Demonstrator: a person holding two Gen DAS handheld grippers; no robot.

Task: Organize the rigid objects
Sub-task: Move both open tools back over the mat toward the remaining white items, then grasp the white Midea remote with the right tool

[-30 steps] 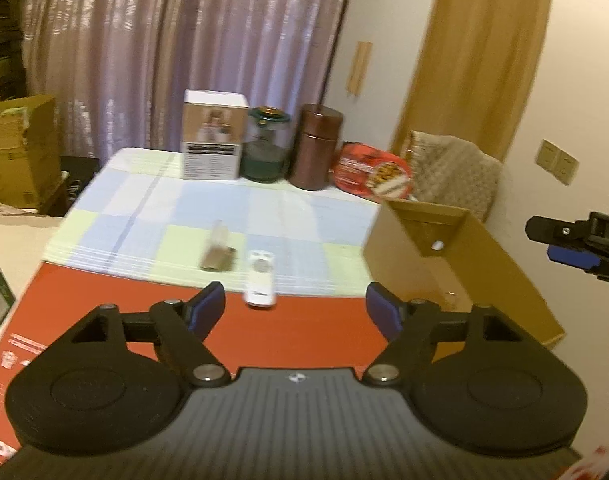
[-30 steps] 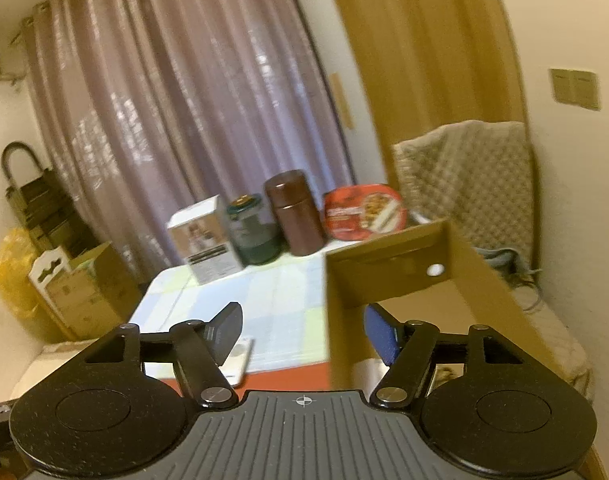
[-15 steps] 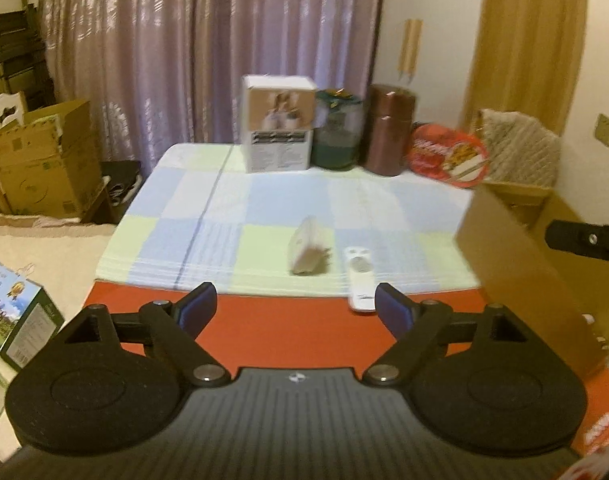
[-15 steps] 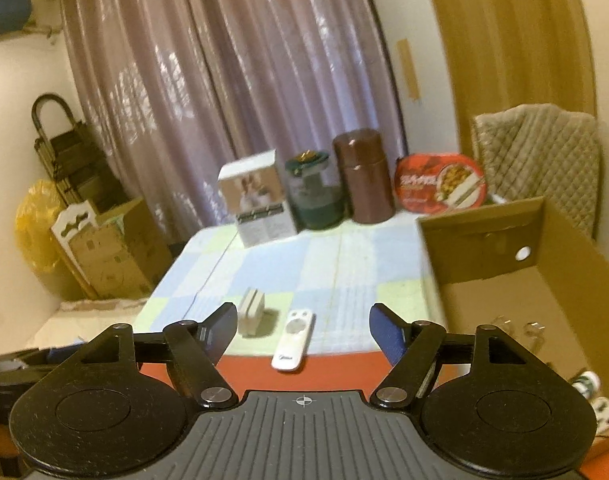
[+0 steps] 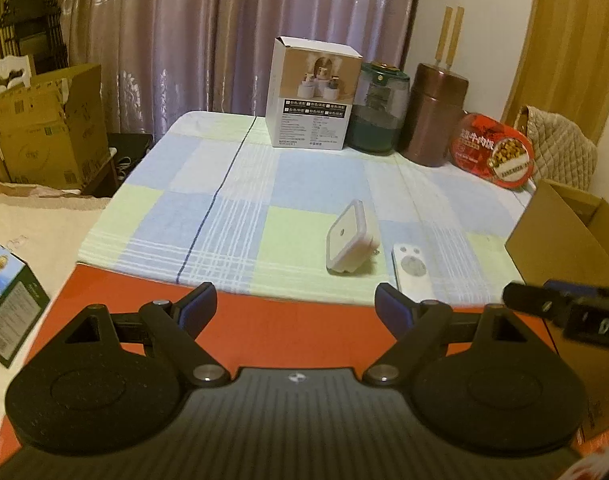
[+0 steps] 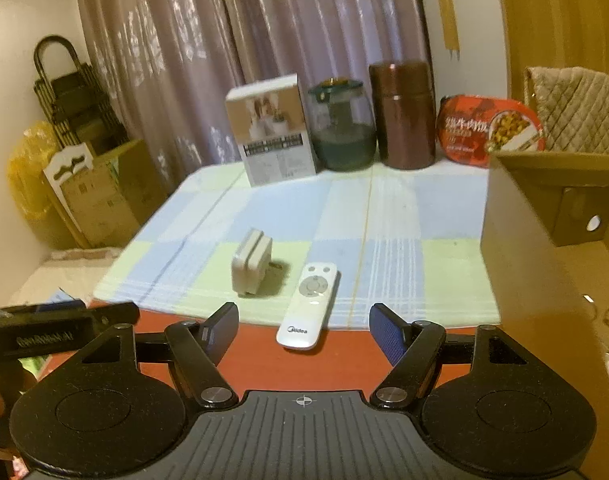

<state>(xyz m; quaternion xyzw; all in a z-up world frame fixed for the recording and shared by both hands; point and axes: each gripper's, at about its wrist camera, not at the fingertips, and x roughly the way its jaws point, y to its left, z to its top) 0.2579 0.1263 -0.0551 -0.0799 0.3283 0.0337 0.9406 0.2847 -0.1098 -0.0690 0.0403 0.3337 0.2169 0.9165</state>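
Lying on the checked cloth of the tabletop (image 6: 392,216) are a slim white plastic remote (image 6: 309,305) and, just beside it, a squarish white plug adapter (image 6: 251,267). An open cardboard box (image 6: 544,280) stands at the right; its contents are unclear. Left gripper (image 5: 295,307) and right gripper (image 6: 304,325) have jaws apart, just widened, holding nothing.

A white remote control (image 6: 309,305) lies flat and face up, its near end over the red surface and its far end on the checked cloth (image 6: 288,216). Just beside it to the left, a small white plug adapter (image 6: 251,267) stands on edge on the cloth, apart from it, its prongs toward the remote.
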